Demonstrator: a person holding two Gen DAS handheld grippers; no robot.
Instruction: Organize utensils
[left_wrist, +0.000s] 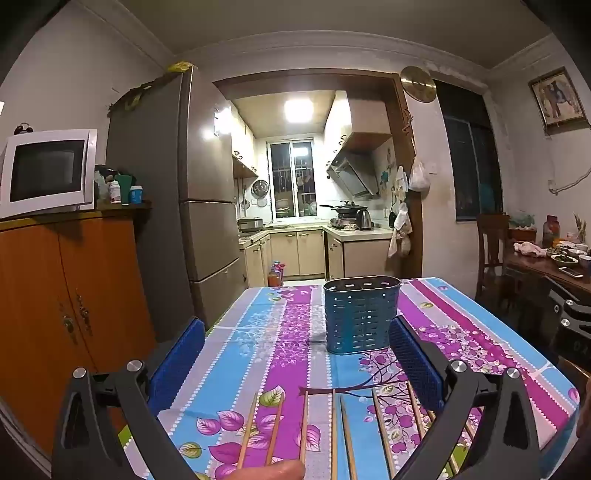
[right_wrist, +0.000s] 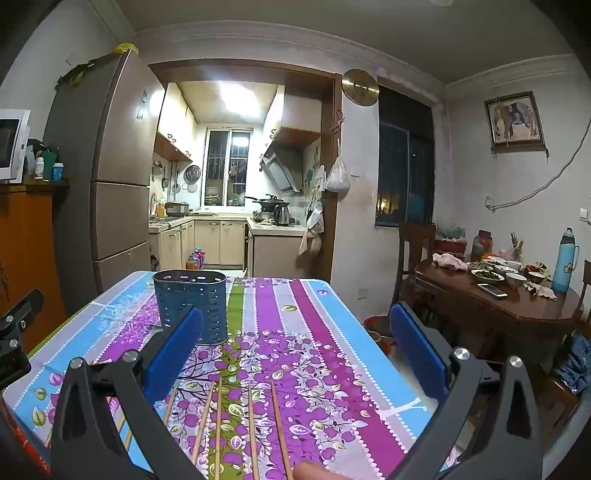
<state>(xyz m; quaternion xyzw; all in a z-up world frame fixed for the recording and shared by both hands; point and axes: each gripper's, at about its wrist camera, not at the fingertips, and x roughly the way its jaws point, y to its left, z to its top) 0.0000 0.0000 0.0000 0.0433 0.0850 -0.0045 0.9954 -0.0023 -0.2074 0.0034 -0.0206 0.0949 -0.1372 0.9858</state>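
A blue perforated utensil holder (left_wrist: 361, 314) stands upright near the far end of the table; the right wrist view shows it (right_wrist: 190, 302) at the left, partly behind a blue pad. Several wooden chopsticks (left_wrist: 306, 424) lie side by side near the front edge, with their tips pointing toward the holder, and they also show in the right wrist view (right_wrist: 251, 428). My left gripper (left_wrist: 295, 336) hovers wide open above them with nothing between its fingers. My right gripper (right_wrist: 295, 325) is likewise wide open and empty. A fingertip (left_wrist: 273, 472) shows at the bottom edge.
The table (right_wrist: 332, 369) carries a flowered cloth in purple and blue stripes. An orange cabinet (left_wrist: 55, 314) with a microwave (left_wrist: 46, 171) stands at the left beside a fridge (left_wrist: 207, 192). A round wooden table (right_wrist: 498, 295) with dishes and a chair (right_wrist: 415, 243) stand at the right.
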